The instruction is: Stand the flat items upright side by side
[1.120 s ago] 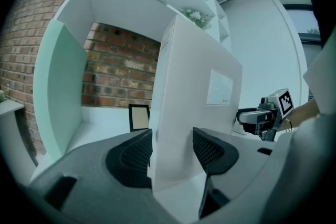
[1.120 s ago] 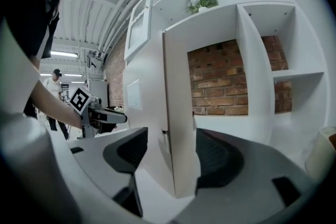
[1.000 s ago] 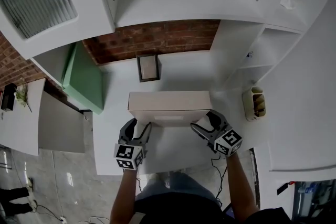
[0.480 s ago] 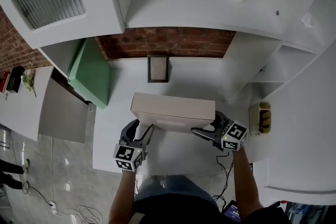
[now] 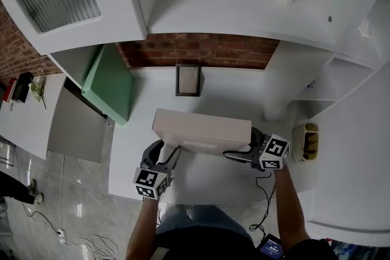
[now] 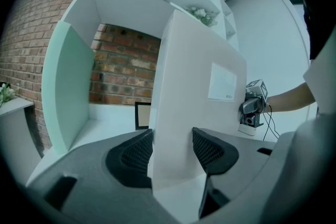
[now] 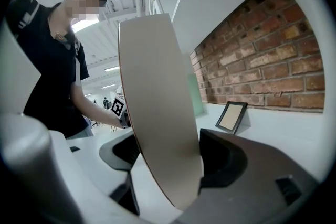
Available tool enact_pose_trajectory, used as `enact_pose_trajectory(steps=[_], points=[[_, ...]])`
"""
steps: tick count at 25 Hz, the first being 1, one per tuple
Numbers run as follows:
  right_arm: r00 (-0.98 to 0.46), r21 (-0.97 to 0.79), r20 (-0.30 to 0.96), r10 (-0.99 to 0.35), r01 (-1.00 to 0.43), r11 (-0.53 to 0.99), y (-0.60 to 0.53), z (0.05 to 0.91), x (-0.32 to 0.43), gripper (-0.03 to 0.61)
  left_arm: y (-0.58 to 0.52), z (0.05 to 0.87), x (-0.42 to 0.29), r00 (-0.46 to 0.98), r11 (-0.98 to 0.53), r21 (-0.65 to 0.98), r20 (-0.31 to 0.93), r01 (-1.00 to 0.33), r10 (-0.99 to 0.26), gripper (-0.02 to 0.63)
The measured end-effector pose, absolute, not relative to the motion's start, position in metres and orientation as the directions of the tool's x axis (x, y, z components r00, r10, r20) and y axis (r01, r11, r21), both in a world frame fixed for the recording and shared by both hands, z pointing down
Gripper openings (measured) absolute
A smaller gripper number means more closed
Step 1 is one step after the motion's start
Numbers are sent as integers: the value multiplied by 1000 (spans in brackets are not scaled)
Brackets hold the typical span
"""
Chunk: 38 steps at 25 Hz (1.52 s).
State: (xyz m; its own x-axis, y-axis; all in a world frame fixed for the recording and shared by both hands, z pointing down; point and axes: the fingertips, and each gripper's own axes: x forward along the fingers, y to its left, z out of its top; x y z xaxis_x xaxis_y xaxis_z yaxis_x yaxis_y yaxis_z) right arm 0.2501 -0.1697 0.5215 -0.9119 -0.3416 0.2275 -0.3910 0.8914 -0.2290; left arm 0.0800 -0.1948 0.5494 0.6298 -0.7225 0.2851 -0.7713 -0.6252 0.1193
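A flat white box stands on its long edge on the white tabletop, held at both ends. My left gripper grips its left end; in the left gripper view the box fills the gap and both pads of that gripper lie against it. My right gripper is at the right end. Its jaws are opening slightly, with the beige-looking box between them and the pads of this gripper still on it. A small dark picture frame stands upright near the brick wall.
A green panel leans at the left of the alcove. White shelves rise at the right, with a cream holder beside them. The picture frame is beyond the box, by the bricks. The table's front edge is just behind the grippers.
The box has stayed on edge between both grippers and turned slightly, its right end lower in the view. The right gripper has shifted a little to the right. The head camera has moved.
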Motion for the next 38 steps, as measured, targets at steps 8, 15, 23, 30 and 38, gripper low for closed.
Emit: enact_pose_trajectory(steps=[8, 15, 23, 30, 38], points=[[-892, -164, 205, -403, -437, 885, -163, 520, 246, 308, -197, 552, 77, 635, -628, 127, 288, -768, -717, 239], [-826, -165, 140, -546, -563, 810, -156, 515, 242, 293, -202, 551, 72, 643, -634, 138, 284, -761, -711, 238], [-686, -131, 98, -721, -727, 675, -148, 504, 220, 284, -199, 546, 51, 653, -643, 138, 279, -753, -704, 238], [-510, -124, 68, -857, -857, 500, -152, 507, 188, 284, -190, 540, 16, 654, -644, 138, 280, -752, -703, 238], [-324, -82, 76, -943, -944, 318, -178, 505, 126, 288, -186, 520, -23, 652, -640, 139, 242, -756, -718, 235]])
